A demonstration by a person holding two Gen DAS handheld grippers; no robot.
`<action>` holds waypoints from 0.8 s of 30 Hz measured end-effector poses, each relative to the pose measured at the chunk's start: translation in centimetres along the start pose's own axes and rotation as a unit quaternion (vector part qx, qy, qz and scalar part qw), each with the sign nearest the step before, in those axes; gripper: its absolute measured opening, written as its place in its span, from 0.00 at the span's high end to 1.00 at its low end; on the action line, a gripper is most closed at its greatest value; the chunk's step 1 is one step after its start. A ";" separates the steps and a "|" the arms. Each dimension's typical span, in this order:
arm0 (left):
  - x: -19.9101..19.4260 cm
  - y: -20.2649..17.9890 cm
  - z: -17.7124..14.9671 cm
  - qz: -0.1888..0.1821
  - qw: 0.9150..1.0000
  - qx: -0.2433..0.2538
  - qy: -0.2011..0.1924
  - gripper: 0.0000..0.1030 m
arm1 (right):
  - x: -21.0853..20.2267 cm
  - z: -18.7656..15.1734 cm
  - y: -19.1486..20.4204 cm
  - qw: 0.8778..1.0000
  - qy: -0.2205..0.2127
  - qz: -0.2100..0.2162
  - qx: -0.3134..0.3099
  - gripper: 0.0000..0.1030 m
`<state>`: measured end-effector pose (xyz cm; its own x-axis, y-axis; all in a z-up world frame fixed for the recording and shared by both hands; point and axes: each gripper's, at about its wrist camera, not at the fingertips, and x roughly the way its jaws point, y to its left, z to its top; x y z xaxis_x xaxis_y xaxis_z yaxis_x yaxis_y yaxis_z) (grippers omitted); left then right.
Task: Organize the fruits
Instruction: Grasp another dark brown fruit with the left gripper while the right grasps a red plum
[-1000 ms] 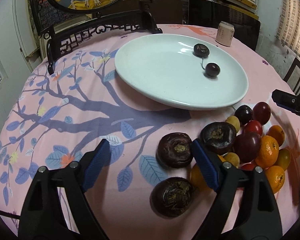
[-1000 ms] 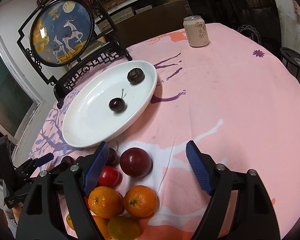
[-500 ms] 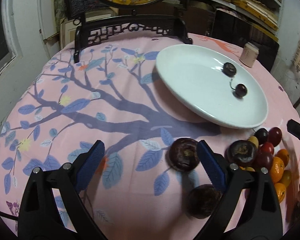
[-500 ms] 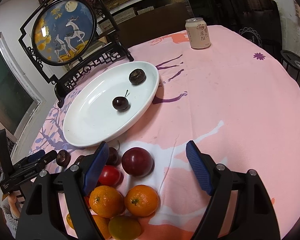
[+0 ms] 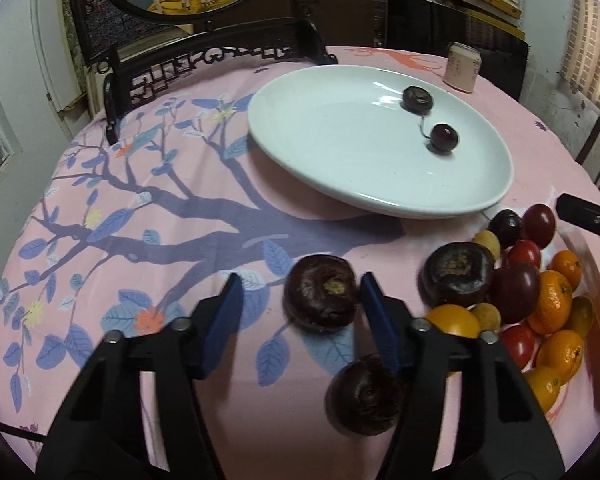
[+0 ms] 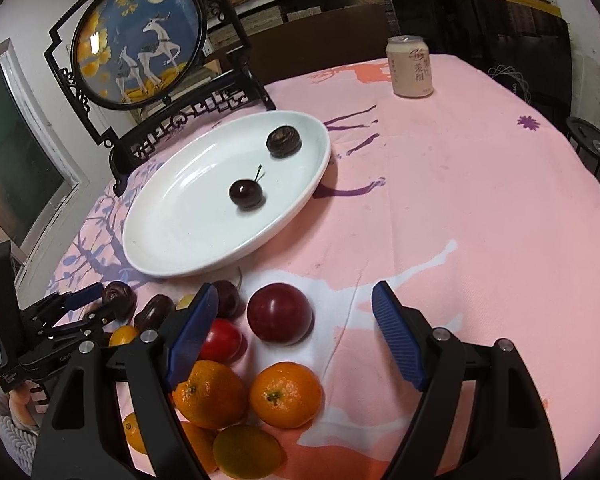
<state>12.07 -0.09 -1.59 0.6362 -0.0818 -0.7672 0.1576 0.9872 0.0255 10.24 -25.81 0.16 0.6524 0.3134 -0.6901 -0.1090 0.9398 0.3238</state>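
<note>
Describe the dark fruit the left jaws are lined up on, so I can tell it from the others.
Start at the white plate and come toward the camera onto the pink cloth. The water chestnut sits alone between the left gripper's jaws, which have just been closing: dark, flattened, tan centre, apart from the fruit pile.

Chinese characters, too small to read surely, on the can point(image 6: 410, 67)

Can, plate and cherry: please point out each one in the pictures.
can point(image 6: 410, 67): right wrist view, middle of its printed side.
plate point(image 6: 172, 236): right wrist view, bare white floor near its front rim.
cherry point(image 6: 245, 194): right wrist view, middle of its dark round body.
</note>
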 end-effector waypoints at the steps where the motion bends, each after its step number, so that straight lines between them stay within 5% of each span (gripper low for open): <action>1: 0.0 -0.3 0.0 -0.013 1.000 0.003 0.001 0.59 | 0.1 0.0 0.0 1.000 0.002 0.000 0.000 0.23; 7: 0.0 -1.5 -0.4 0.000 1.000 0.027 -0.004 0.63 | 0.6 -0.4 0.4 1.000 0.013 0.004 -0.012 0.26; 18: 0.4 1.3 0.1 -0.008 0.999 -0.037 0.010 0.62 | 2.2 -1.1 0.9 0.999 0.037 -0.019 -0.032 0.45; 24: 0.4 0.7 0.2 0.008 1.000 -0.021 0.005 0.62 | 2.5 -1.4 1.5 0.998 0.031 -0.036 -0.052 0.47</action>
<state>12.54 0.55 -1.77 0.6302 -0.0653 -0.7736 0.1165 0.9931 0.0111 10.67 -23.41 -1.96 0.6133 0.2497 -0.7493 -0.1424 0.9681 0.2061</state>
